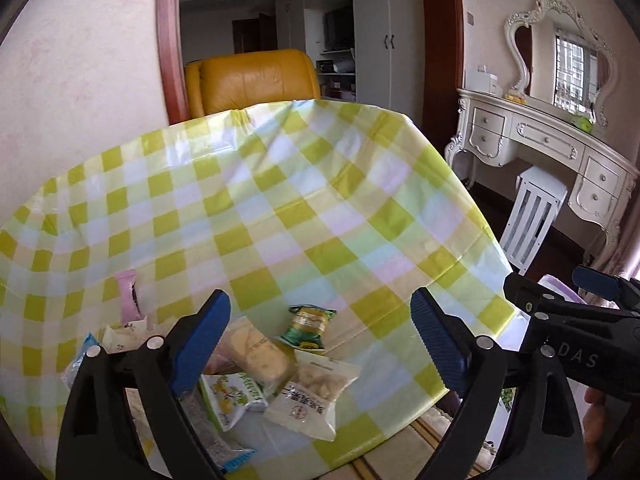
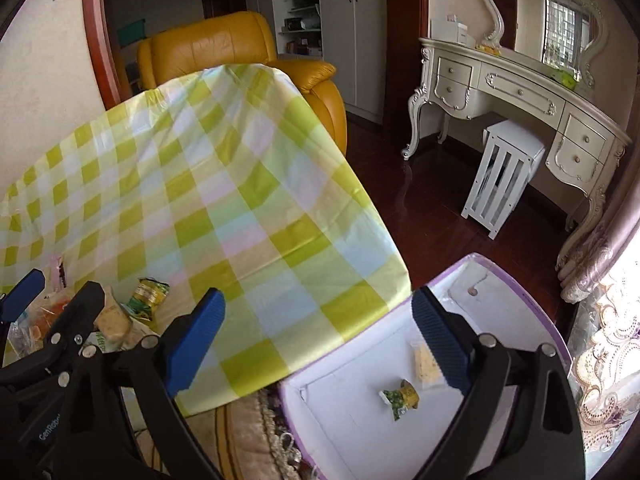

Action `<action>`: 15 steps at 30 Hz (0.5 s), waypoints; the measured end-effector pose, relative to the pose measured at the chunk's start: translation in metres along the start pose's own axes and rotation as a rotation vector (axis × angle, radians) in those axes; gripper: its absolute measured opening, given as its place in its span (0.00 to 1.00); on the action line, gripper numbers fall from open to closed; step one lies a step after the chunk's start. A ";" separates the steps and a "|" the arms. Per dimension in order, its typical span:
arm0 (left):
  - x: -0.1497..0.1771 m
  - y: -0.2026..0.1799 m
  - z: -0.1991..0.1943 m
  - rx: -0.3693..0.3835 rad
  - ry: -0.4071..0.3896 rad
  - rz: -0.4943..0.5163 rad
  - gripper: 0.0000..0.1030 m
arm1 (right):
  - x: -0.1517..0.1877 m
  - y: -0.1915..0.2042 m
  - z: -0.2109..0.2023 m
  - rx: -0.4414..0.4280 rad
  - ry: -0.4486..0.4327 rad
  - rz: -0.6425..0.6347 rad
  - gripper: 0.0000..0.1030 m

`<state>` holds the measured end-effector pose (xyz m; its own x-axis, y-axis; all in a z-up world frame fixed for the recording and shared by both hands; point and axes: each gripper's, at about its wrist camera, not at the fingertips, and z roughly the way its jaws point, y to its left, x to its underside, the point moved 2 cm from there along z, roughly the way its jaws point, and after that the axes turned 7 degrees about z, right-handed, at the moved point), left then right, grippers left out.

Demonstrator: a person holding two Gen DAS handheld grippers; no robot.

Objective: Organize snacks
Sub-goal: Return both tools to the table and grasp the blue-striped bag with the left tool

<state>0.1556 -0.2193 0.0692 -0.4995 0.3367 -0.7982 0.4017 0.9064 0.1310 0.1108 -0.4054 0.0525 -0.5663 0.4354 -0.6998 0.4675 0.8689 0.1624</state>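
Several snack packets lie in a pile near the front edge of the checked tablecloth (image 1: 280, 208): a green packet (image 1: 307, 326), a yellow biscuit pack (image 1: 256, 350), a white packet (image 1: 314, 396) and a green-white one (image 1: 232, 396). My left gripper (image 1: 320, 344) is open and empty, hovering over the pile. My right gripper (image 2: 320, 344) is open and empty above a purple-rimmed white box (image 2: 360, 360) on the floor right of the table. In the box lie a green packet (image 2: 400, 398) and a yellow packet (image 2: 426, 364). The right gripper also shows in the left wrist view (image 1: 560, 312).
A pink packet (image 1: 129, 294) lies left of the pile. A yellow leather armchair (image 1: 252, 80) stands behind the table. A white dressing table (image 2: 520, 92) with a slatted stool (image 2: 504, 176) is at the right, over dark wood floor. A rug (image 2: 248, 432) lies under the table edge.
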 end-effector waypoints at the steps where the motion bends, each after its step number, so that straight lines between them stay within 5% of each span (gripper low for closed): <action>1: 0.002 0.012 -0.003 -0.020 -0.006 -0.024 0.86 | 0.000 0.011 -0.005 -0.038 -0.013 0.008 0.92; 9: 0.033 0.091 -0.033 -0.141 -0.066 -0.167 0.86 | 0.014 0.076 -0.003 -0.202 -0.003 -0.002 0.92; 15: 0.074 0.159 -0.061 -0.137 -0.087 -0.419 0.85 | 0.035 0.108 0.005 -0.315 0.095 -0.024 0.92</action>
<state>0.1359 -0.0349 0.0670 -0.5289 -0.0840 -0.8445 0.0702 0.9873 -0.1422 0.1447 -0.2977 0.0426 -0.6422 0.4211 -0.6405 0.2288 0.9028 0.3641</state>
